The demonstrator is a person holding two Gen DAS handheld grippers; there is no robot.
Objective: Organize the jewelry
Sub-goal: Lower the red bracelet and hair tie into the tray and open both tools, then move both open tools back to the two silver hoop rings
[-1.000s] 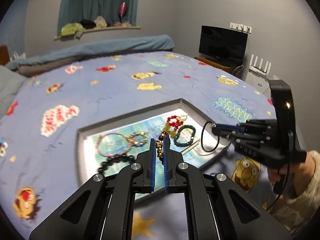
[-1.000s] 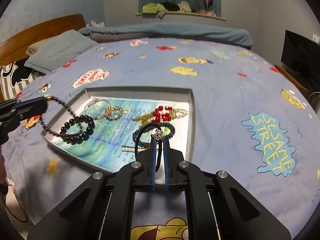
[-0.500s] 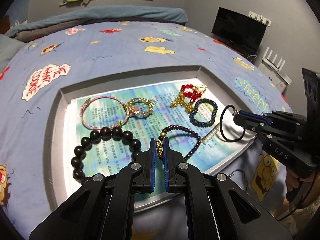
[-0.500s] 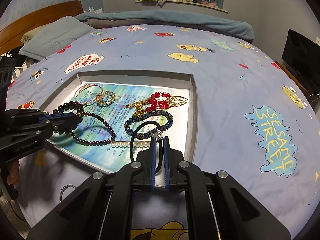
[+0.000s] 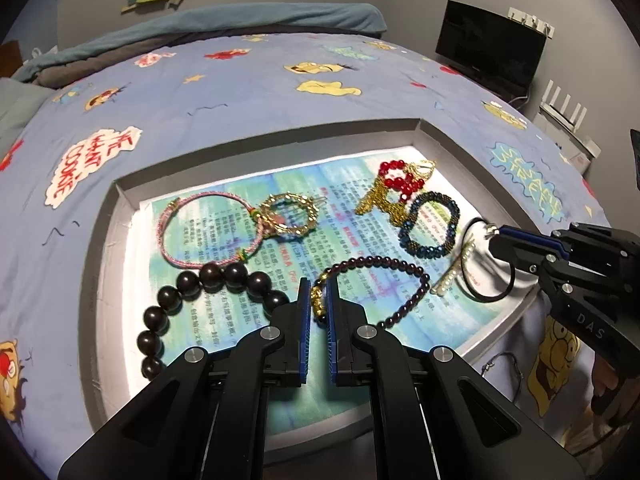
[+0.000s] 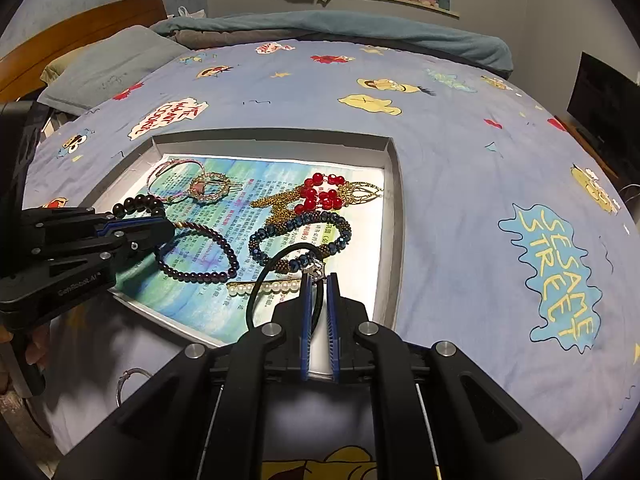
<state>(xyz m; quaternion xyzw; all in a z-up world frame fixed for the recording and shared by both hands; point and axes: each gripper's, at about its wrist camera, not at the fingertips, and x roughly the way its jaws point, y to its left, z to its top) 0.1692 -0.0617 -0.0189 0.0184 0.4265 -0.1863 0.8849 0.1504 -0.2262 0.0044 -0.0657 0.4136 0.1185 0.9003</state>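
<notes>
Spread across the bed, a blue cartoon-print cover (image 5: 248, 92) carries a shallow grey tray (image 5: 120, 200) lined with a printed paper sheet, and the jewelry lies inside it. Nearest in the left wrist view, the left gripper (image 5: 318, 300) has its blue pads nearly pressed together, pinching the gold charm of the small dark-bead bracelet (image 5: 384, 264), whose loop lies draped on the paper just ahead of the fingertips. The step in hand looks like laying this bracelet down in the tray, so it would pay to part the pads only once the whole strand rests flat, and to keep it off the big black-bead bracelet (image 5: 200, 284) that lies just beside it. In the right wrist view the right gripper (image 6: 318, 280) is likewise pinched, on the black cord loop (image 6: 276, 276) near its small silver charm; the cord hangs over the tray's near corner, above the pearl clip (image 6: 264, 288). It wants a bare patch of paper, not a heap on the pearls. Farther in sit the blue bead bracelet (image 6: 300, 236), then the red beads on a gold chain (image 6: 320, 196), with the pink bangle (image 5: 208, 232) and gold ring piece (image 5: 288, 214) toward the tray's far left. A thin metal ring (image 6: 130, 380) lies outside the tray on the cover, and I judge it yet to be gathered.
</notes>
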